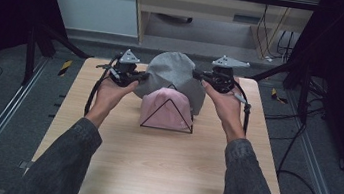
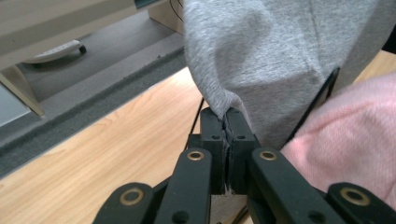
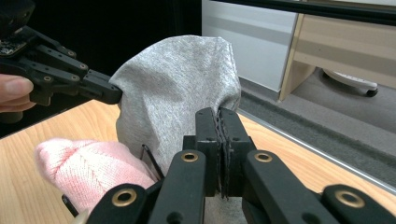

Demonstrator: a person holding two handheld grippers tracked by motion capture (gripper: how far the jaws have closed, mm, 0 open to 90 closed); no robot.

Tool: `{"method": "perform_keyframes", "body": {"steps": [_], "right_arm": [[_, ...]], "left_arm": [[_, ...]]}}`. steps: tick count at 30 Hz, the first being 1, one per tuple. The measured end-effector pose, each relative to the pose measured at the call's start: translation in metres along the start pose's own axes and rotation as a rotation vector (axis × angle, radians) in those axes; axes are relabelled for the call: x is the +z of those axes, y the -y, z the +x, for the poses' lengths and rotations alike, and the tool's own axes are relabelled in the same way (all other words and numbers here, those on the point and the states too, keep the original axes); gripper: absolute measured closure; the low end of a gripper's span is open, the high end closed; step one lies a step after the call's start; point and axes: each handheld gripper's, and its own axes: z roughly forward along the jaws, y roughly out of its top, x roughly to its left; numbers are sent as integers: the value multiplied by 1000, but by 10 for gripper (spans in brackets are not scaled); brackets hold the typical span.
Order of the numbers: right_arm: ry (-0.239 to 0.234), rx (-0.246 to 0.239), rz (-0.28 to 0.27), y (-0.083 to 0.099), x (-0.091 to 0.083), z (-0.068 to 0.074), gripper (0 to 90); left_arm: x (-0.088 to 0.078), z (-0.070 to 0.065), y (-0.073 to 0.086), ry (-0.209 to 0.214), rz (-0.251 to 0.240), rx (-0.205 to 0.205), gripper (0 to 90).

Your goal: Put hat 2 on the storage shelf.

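Wooden surface [image 1: 160,171] in a dim room: a grey hat [image 1: 175,75] is being lowered over a wire stand.
The hat, at the far centre behind the pink hat [image 1: 166,109], is gripped at its edges by the closed left claw [image 1: 143,76] and right claw [image 1: 196,73]; seating it seems next.

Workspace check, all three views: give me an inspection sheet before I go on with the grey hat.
Surface: wooden table, bare in front of the stand.
Job's things: grey hat held up over the back of a black wire stand; pink hat already sits on the stand's front.
Clutter: nothing seen.
Grippers: left gripper shut on the grey hat's edge; right gripper shut on its opposite edge.
Cables: one trails from each gripper; more lie on the floor at right.
Surroundings: dark frame rails, grey floor, pale wooden furniture behind the table.
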Motion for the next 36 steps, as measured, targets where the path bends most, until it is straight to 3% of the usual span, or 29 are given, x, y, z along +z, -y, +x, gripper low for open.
{"method": "perform_keyframes", "body": {"steps": [36], "right_arm": [[-26,53,81,40,12,0,884]], "left_arm": [[13,-4,40,0,87,-18,884]]}}
